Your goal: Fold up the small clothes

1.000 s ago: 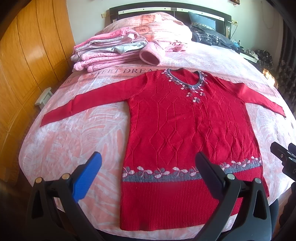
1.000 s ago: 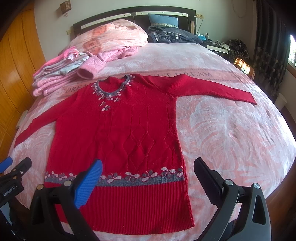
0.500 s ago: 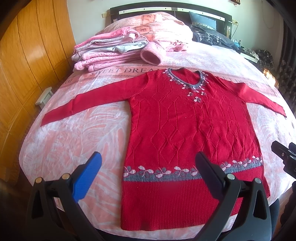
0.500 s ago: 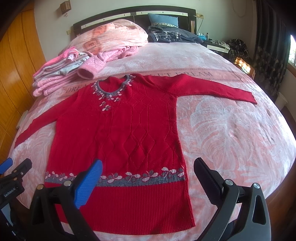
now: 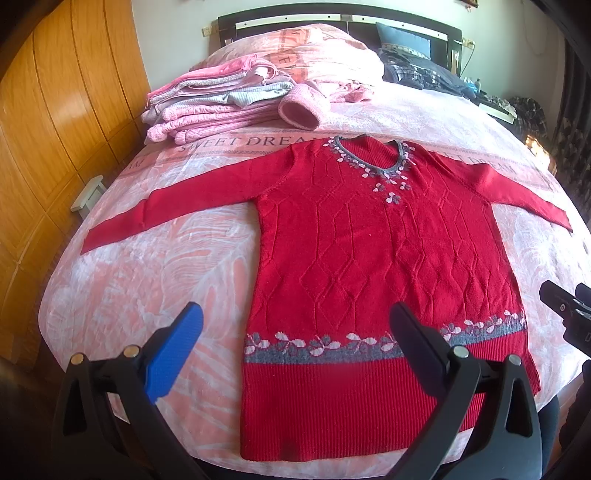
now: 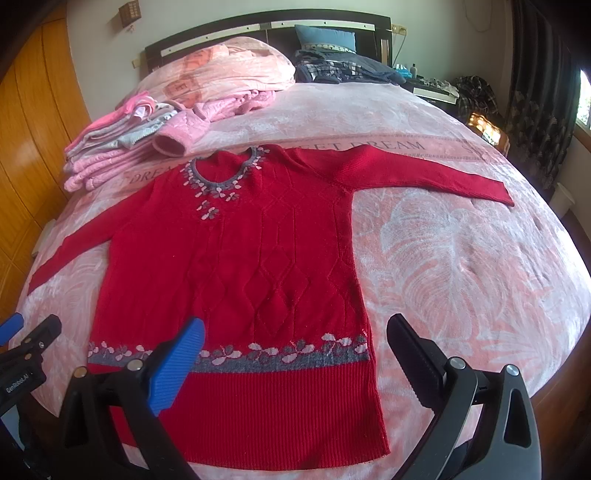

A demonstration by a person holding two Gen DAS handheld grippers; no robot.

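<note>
Almost nothing has shifted over the last second: both cameras show nearly the same view, the sweater sliding only a hair lower in each. Spread flat, front up, on the bed (image 5: 122, 295), the red sweater (image 5: 369, 258) lies with its neckline toward the headboard (image 6: 266, 26), its hem at the near edge, and both sleeves stretched out sideways. Past the neckline, toward the wardrobe (image 5: 55, 110) side, sits a stack of folded pink clothes (image 5: 207, 99), with a rumpled pink blanket (image 6: 229, 70) nearer the headboard.

Hovering over the sweater's hem on the wardrobe side, the left gripper (image 5: 295, 339) has its jaws spread wide and nothing between them. Just as wide and just as empty, the right gripper (image 6: 295, 343) hangs over the hem's other corner, on the side of the sweater toward the window. No fold looks begun yet.

The risk from here is in the grasp. Knit this thick stretches, so pinching only the top layer would leave the back panel behind and make a skewed fold. The hem sits right at the bed's edge, so a careless tug toward the person could drag the whole garment off. Fluffy bedding could also get caught in the jaws along with the sweater
</note>
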